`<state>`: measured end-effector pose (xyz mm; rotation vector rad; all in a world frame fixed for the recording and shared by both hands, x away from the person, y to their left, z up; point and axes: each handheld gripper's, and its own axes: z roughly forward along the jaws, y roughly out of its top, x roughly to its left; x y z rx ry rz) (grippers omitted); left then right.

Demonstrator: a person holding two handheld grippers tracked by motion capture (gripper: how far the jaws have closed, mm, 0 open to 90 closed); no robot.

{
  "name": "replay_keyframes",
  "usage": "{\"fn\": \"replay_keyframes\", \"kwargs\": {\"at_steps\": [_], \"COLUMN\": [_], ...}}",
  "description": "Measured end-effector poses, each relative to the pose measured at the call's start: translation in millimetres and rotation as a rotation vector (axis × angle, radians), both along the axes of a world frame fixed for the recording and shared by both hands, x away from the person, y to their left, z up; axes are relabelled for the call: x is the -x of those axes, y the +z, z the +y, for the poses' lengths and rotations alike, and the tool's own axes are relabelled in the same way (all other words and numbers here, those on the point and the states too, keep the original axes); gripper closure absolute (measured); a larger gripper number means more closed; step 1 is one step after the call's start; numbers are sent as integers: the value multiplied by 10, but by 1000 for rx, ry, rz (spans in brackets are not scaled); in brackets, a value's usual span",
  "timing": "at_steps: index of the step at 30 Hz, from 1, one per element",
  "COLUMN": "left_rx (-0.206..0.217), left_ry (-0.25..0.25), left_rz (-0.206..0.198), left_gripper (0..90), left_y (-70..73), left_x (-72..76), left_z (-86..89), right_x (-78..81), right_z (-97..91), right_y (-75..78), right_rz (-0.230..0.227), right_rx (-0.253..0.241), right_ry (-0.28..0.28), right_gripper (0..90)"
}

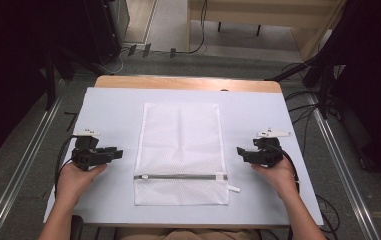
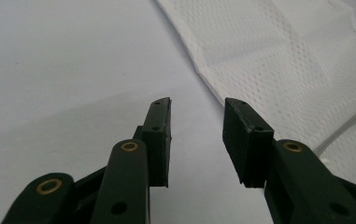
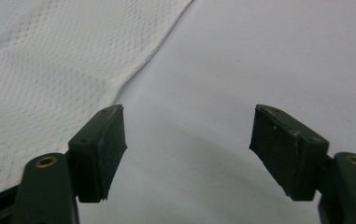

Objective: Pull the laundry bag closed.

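We note white mesh bag (image 1: 180,150) flat on counter (image 1: 108,107), between left tongs (image 1: 119,154) and right tongs (image 1: 239,151); both apart from it, parted, empty.

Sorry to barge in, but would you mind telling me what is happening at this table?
A person holds a gripper in each hand either side of a white mesh laundry bag lying flat on the table, its zipper closed. The left gripper and right gripper are both open, holding nothing, pointing at the bag's edges.
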<state>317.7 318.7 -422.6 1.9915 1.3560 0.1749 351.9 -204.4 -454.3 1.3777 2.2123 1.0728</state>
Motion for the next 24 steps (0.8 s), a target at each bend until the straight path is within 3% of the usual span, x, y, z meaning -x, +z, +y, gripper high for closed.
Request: {"fn": "replay_keyframes", "kwargs": {"at_steps": [3,8,13,15,21,24], "left_rx": [17,22,32,74,49,47], "left_ry": [-18,-32,-28,-10,-28,-34], "left_rz": [25,14,20,29,31,28], "left_gripper": [543,480,427,406,403,404], "left_y": [-12,-19,-23,-9,-16,-16], "left_x": [-15,-21,-25,-35,-33,-37], "left_z": [0,-18,-23,-18,-28,-38], "right_x": [0,-7,0,1,9,10], "right_z": [-24,-48,-33,-32,-31,-26], "right_y": [10,36,27,29,44,41], "right_rz": [6,18,23,27,20,41], "right_rx": [-17,-53,-30,-32,-35,-38], "right_ry": [7,15,25,28,30,27], "right_gripper": [348,423,425,440,445,451]}}
